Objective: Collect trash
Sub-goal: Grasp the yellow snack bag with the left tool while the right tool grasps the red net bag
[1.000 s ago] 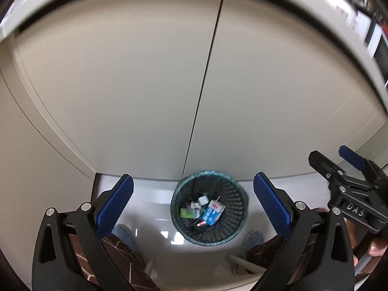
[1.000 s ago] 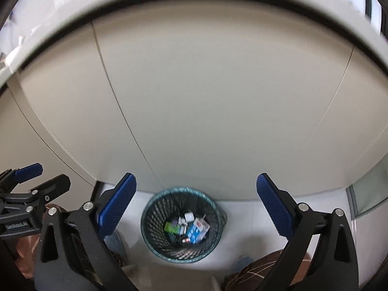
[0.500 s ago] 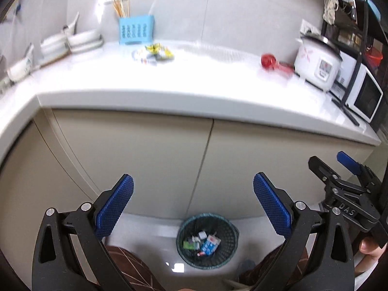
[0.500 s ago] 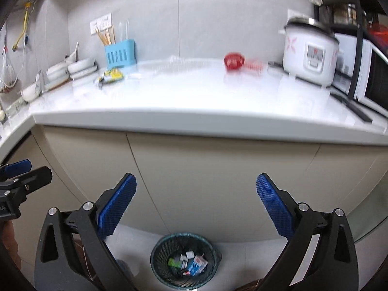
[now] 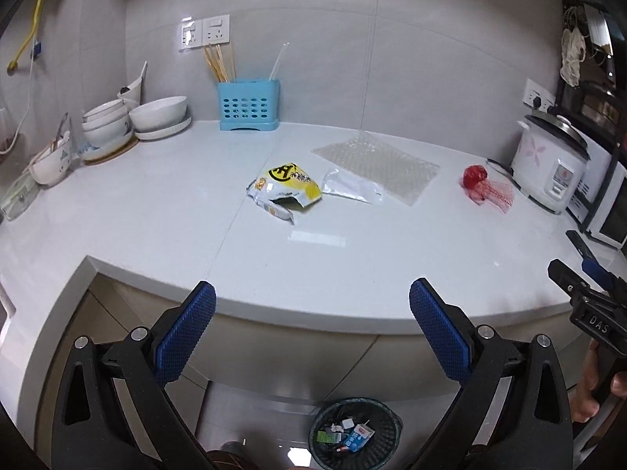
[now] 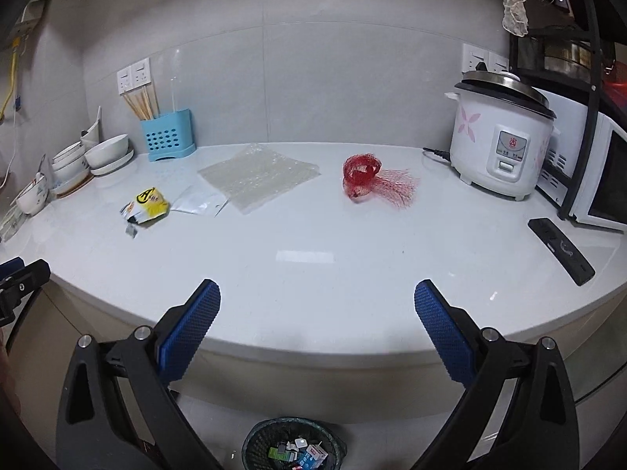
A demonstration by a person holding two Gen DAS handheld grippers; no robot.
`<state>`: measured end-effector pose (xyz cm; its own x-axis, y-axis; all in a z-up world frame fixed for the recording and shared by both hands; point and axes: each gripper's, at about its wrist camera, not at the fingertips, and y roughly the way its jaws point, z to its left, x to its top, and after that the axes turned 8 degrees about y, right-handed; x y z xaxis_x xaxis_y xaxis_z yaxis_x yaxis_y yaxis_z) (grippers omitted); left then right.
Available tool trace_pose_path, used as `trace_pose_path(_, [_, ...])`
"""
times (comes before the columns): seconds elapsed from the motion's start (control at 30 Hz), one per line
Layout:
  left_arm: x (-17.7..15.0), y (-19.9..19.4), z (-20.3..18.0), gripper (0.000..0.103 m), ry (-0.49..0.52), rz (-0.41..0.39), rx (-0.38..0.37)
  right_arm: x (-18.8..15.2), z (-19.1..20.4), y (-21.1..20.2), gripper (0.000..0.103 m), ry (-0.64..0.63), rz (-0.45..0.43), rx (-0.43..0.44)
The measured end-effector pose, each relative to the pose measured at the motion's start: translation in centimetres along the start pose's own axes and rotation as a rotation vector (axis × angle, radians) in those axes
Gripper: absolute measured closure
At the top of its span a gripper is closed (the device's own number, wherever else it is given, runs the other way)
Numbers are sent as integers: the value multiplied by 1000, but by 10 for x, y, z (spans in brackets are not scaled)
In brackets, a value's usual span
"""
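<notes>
Four pieces of trash lie on the white worktop (image 5: 156, 203): a torn yellow snack wrapper (image 5: 284, 190), a silvery foil pouch (image 5: 350, 187) just beside it, a sheet of bubble wrap (image 5: 376, 166) partly under or against the pouch's far edge, and a red mesh net bag (image 6: 370, 182) well apart towards the rice cooker (image 6: 501, 133); the mesh waste bin (image 5: 354, 434), already holding a small carton and scraps, stands on the floor below the worktop edge; the step in hand looks like the reach for the first piece, and it would go best if each side took what is nearest, the left hand-held gripper (image 5: 311, 333) going to the snack wrapper and the right hand-held gripper (image 6: 317, 331) to the net bag; a thin wrapper lying flat wants a low approach, one finger slid to a raised, crumpled edge such as the torn mouth, then a firm pinch so it does not skid on the smooth stone; the net bag should be pinched at its bunched, rolled end, not the loose tail, since the weave may snag or slip; both hand-held grippers are spread wide, fully released, holding nothing and touching nothing, poised short of the worktop edge with the bin below them.
</notes>
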<state>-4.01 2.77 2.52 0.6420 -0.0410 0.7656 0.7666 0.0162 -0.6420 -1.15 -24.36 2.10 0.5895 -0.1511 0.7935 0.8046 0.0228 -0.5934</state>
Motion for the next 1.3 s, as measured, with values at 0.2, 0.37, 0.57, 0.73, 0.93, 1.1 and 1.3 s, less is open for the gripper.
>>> trace_pose_path(0.2, [52,55,20,6,-38,66,38,56,-8,59,8,32,64,-41])
trace_pose_path(0.37, [89,113,34,6,-55,136,54,98,-17,120,8,57,131,-82])
trace_pose_path(0.57, [113,180,47,6,-80,217,85,124,-38,196,8,134,225,-129])
trace_pose_path(0.73, [121,218,48,6,-102,250,56,142,-45,240,8,175,254,-155])
trace_pose_path(0.93, [123,252,45,6,-92,294,82,143,-44,281,8,161,286,-203])
trace_pose_path(1.1, [117,269,47,7,-101,336,103,139,-54,301,15,170,307,-255])
trace_pose_path(1.3, [116,270,46,21,-98,356,136,134,-59,309,57,182,347,-249])
